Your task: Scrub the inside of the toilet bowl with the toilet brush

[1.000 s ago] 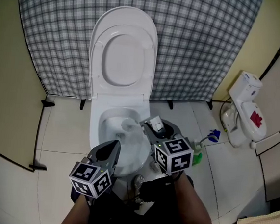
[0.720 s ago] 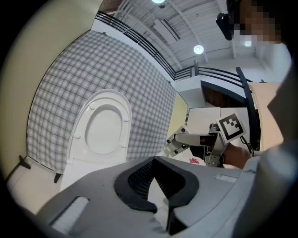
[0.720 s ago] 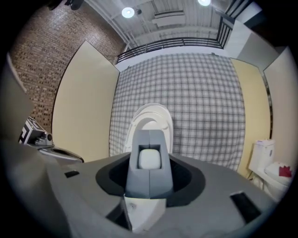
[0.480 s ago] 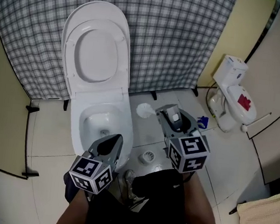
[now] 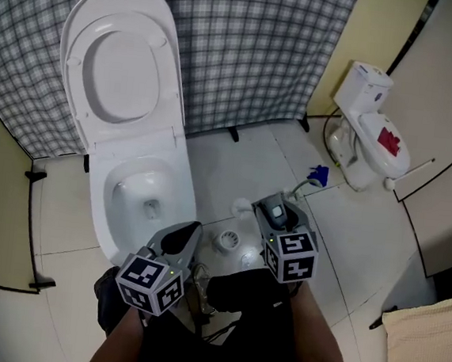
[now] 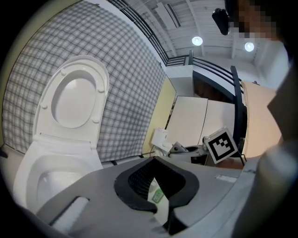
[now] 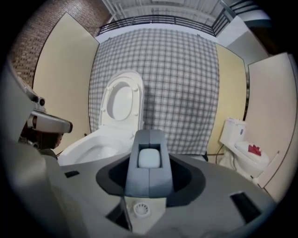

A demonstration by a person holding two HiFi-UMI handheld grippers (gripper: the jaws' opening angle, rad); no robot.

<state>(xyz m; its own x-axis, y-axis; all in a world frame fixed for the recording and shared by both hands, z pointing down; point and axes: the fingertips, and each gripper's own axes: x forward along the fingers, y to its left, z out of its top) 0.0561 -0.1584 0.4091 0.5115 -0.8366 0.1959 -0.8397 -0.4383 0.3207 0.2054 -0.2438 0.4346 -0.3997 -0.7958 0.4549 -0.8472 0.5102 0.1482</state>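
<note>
In the head view, the toilet (image 5: 96,207) stands on the left. Its lid (image 5: 118,66) is up against a checked cloth (image 5: 254,52). The brush (image 5: 242,208) is not in the bowl. Its white head hangs over the floor (image 5: 212,163), to the right of the toilet and near a round drain (image 5: 227,240). The right gripper (image 5: 264,209) holds the brush out over the floor. The left gripper (image 5: 192,230) points at the near edge of the bowl, and its tips meet in a point. Far to the right stands a small toilet (image 5: 367,122) with a red mark on it. A blue thing (image 5: 316,175) lies beside it.

In the left gripper view, the jaws of the left gripper (image 6: 156,162) are closed with their tips touching, and they hold nothing. A hole stays between their curved sides, and the floor shows through it. The toilet (image 6: 28,172) is on the left with the lid (image 6: 72,97) up. The right gripper's marker cube shows on the right.

In the right gripper view, the two grey jaws of the right gripper (image 7: 149,139) are squeezed on a white piece of the brush (image 7: 149,158). The toilet (image 7: 93,146) is ahead and to the left, apart from the jaws. The drain (image 7: 139,210) shows under the jaws. The small toilet (image 7: 244,148) is on the right.
</note>
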